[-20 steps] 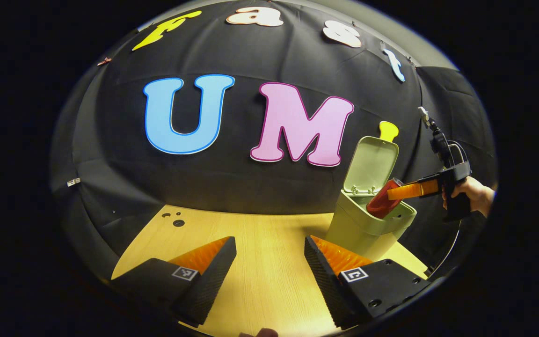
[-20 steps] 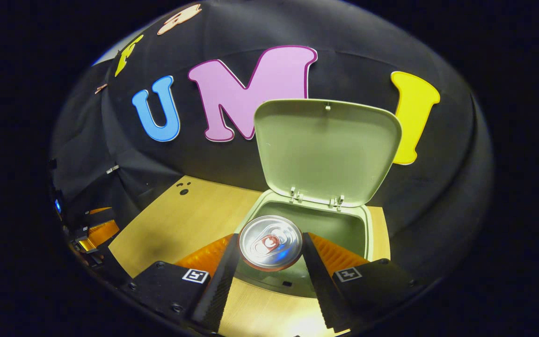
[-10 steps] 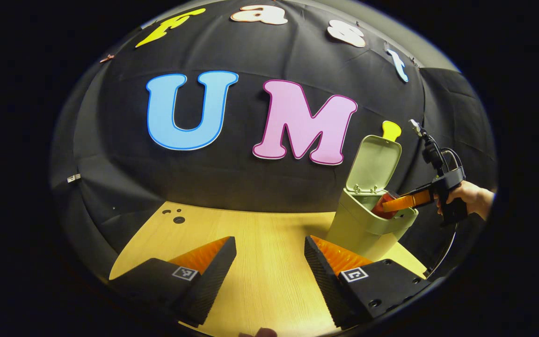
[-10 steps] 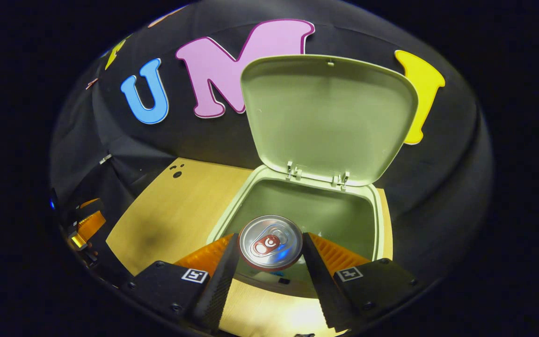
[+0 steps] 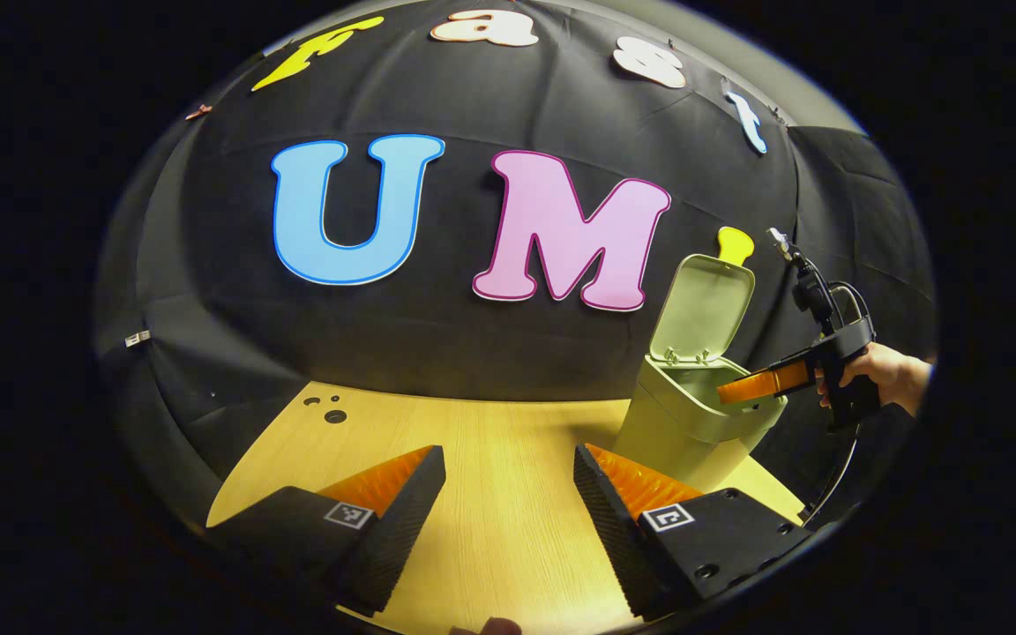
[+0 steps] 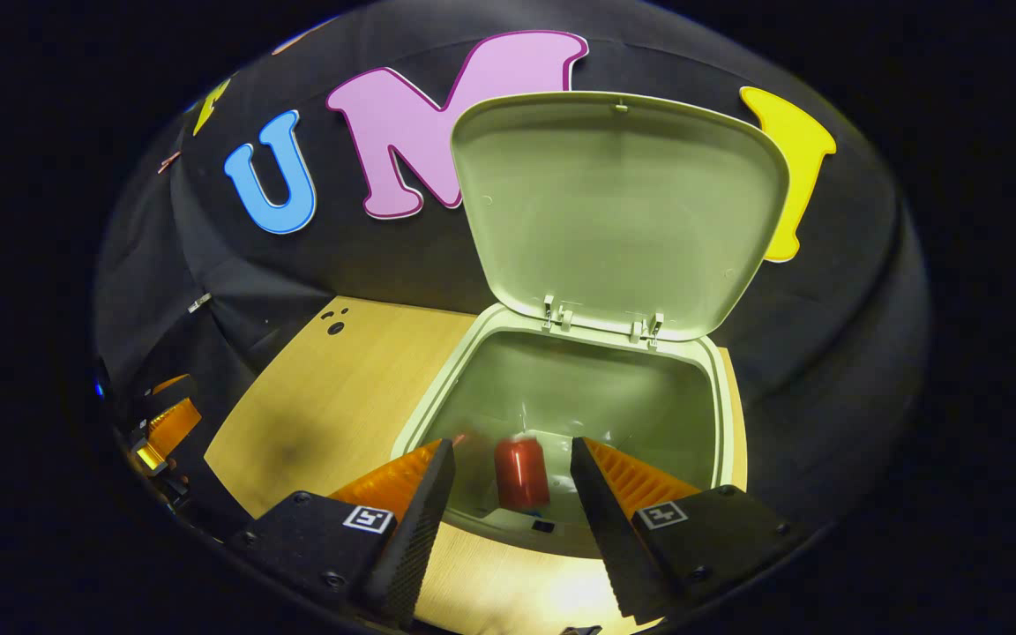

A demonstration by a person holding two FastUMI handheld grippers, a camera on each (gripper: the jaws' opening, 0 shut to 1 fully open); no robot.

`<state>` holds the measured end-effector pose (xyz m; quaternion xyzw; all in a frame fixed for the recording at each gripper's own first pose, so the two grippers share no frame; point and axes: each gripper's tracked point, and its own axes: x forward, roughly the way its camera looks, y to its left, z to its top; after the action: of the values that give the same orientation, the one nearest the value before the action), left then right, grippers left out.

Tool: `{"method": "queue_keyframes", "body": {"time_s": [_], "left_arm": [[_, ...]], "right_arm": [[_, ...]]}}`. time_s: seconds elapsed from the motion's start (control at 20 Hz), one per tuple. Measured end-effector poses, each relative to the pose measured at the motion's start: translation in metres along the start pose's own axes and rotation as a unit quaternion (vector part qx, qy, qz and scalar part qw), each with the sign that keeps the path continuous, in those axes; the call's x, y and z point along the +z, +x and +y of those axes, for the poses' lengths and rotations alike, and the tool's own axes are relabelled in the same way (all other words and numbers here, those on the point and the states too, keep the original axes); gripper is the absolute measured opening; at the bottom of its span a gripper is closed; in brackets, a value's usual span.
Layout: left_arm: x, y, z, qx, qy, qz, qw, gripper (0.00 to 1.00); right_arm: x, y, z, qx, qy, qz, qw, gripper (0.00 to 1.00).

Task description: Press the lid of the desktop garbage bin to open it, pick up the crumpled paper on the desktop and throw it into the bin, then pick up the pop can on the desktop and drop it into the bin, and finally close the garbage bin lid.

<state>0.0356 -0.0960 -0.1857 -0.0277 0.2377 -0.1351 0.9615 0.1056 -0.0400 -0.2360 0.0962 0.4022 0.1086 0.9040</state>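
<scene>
Right tongs spread, empty, above mouth of pale green plastic bin at worktop's far right. Red pop can inside bin, blurred. Left tongs spread, idle. Hinged lid upright. Risk: hasty closing push tips light bin. Crumpled paper hidden.

Black gripper bodies, square tags

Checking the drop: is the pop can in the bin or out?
In. The pop can sits inside the bin, below its rim, free of the right gripper's spread fingers.
</scene>
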Motion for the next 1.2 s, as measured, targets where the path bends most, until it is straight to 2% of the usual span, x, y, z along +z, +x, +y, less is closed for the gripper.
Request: {"method": "queue_keyframes", "body": {"time_s": [0.1, 0.15, 0.2, 0.25, 0.45, 0.65, 0.9, 1.2], "left_arm": [[0.0, -0.001, 0.0, 0.0, -0.002, 0.0, 1.0, 0.95], [0.0, -0.002, 0.0, -0.001, -0.003, 0.001, 1.0, 0.95], [-0.001, -0.002, 0.0, -0.001, -0.003, 0.002, 1.0, 0.95], [-0.001, -0.002, 0.0, -0.001, -0.003, 0.002, 1.0, 0.95], [0.0, -0.003, 0.0, -0.001, 0.001, 0.0, 1.0, 0.95], [0.0, -0.005, -0.003, -0.004, 0.0, -0.002, 1.0, 0.95], [0.0, -0.006, -0.008, -0.01, 0.002, -0.003, 1.0, 0.95], [-0.002, -0.006, -0.013, -0.014, -0.001, -0.002, 1.0, 0.95]], "right_arm": [[0.004, -0.004, 0.001, 0.003, 0.003, -0.009, 1.0, 0.85], [0.006, -0.007, 0.002, 0.004, 0.007, -0.015, 1.0, 0.95], [0.009, -0.009, 0.002, 0.003, 0.011, -0.023, 1.0, 0.95], [0.015, -0.016, 0.003, 0.005, 0.018, -0.033, 0.999, 1.0], [0.063, -0.046, 0.008, 0.017, 0.049, -0.122, 0.991, 0.99], [0.11, -0.075, -0.001, 0.007, 0.05, -0.191, 0.98, 0.98], [0.156, -0.097, -0.01, -0.017, 0.03, -0.252, 0.967, 0.98], [0.193, -0.103, -0.015, -0.042, 0.022, -0.285, 0.957, 0.98]]}}
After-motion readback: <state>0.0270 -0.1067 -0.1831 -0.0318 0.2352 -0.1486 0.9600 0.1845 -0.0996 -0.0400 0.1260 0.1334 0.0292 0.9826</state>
